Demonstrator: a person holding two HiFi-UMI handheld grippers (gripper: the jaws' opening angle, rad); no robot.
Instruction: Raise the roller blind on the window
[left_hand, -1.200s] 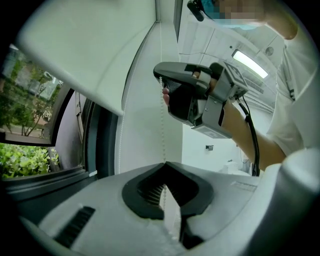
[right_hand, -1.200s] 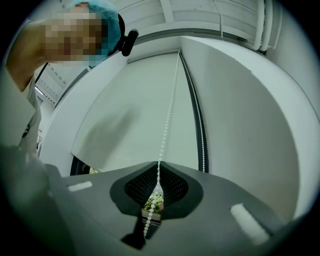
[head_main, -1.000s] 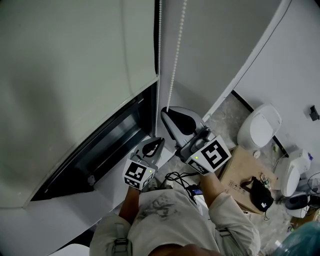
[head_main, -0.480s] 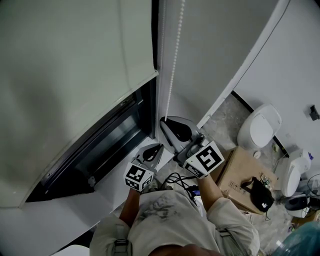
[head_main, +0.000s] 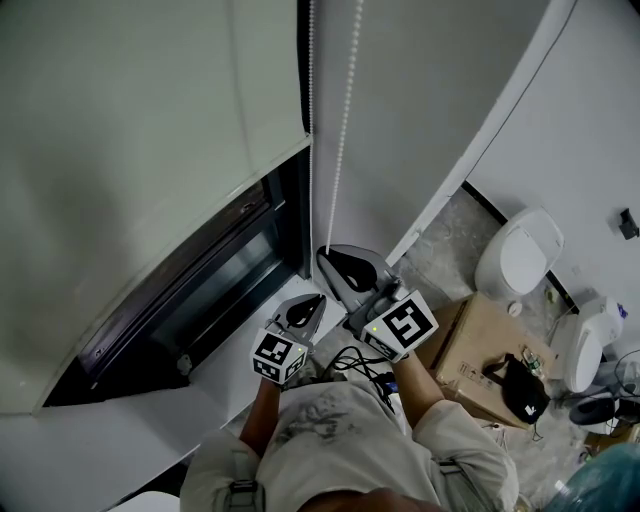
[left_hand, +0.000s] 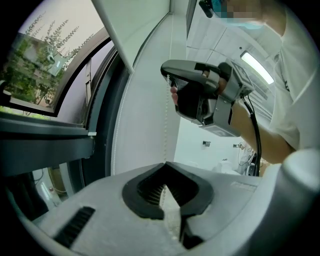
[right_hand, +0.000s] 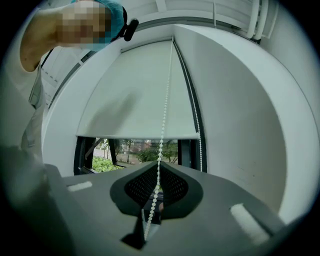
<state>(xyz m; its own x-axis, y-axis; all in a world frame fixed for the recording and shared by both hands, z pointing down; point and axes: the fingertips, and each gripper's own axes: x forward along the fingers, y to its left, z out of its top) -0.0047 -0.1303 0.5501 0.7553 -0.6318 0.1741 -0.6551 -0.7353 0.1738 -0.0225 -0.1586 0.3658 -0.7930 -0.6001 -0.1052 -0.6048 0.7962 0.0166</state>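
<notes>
Clamping bead chain (right_hand: 163, 130) | right gripper (right_hand: 158, 192) closed on it | left gripper (left_hand: 166, 189) closed on it too

- No word, brand or number can be read anywhere in these views.
- The cardboard box (head_main: 485, 335) carries small dark print, too small to read.
- The two marker cubes (head_main: 278, 357) show only black-and-white square patterns, no lettering.

Bathroom: toilet (head_main: 518, 256), tiled floor (head_main: 452, 228).
</notes>
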